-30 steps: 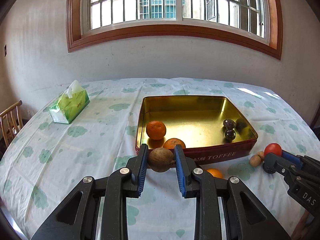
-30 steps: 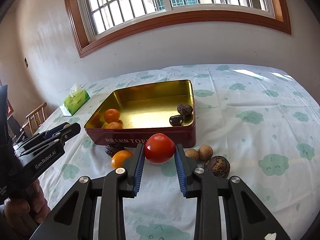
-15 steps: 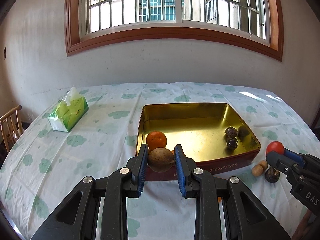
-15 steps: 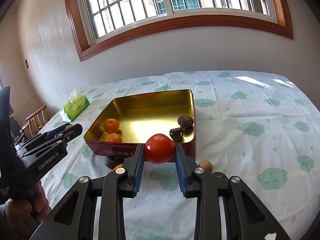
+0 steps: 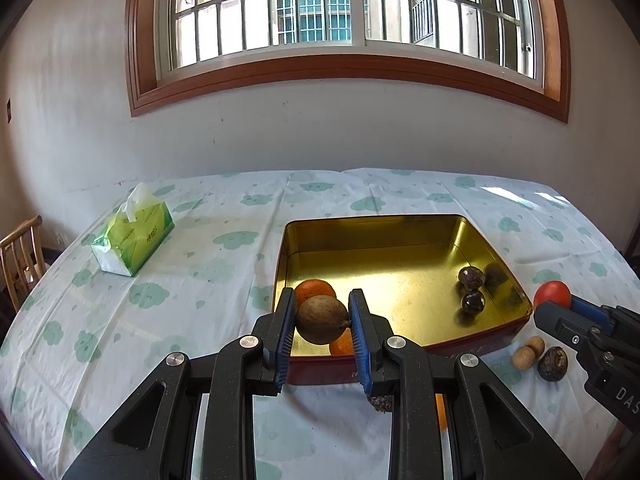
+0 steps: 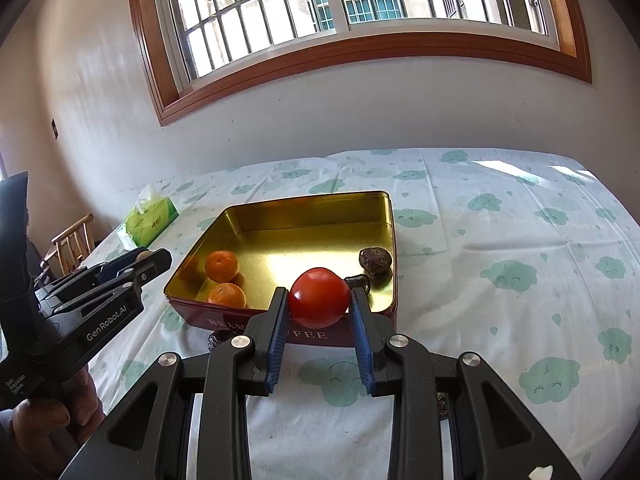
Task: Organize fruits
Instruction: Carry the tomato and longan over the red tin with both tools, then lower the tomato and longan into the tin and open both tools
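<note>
Bright daylight from the window [image 5: 344, 12] (fisheye bends edges), sharp focus

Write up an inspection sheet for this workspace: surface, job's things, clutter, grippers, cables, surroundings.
Surface: table under a pale cloth printed with green clouds.
Job's things: gold tin holding two oranges and two dark fruits; on the cloth by the tin, two small tan fruits and a dark wrinkled fruit; more fruit partly hidden behind the grippers.
Clutter: green tissue pack.
Grippers: left gripper shut on a brown fruit; right gripper shut on a tomato, both near the tin's front edge.
Cables: nothing seen.
Surroundings: barred window, white wall, wooden chair.
</note>
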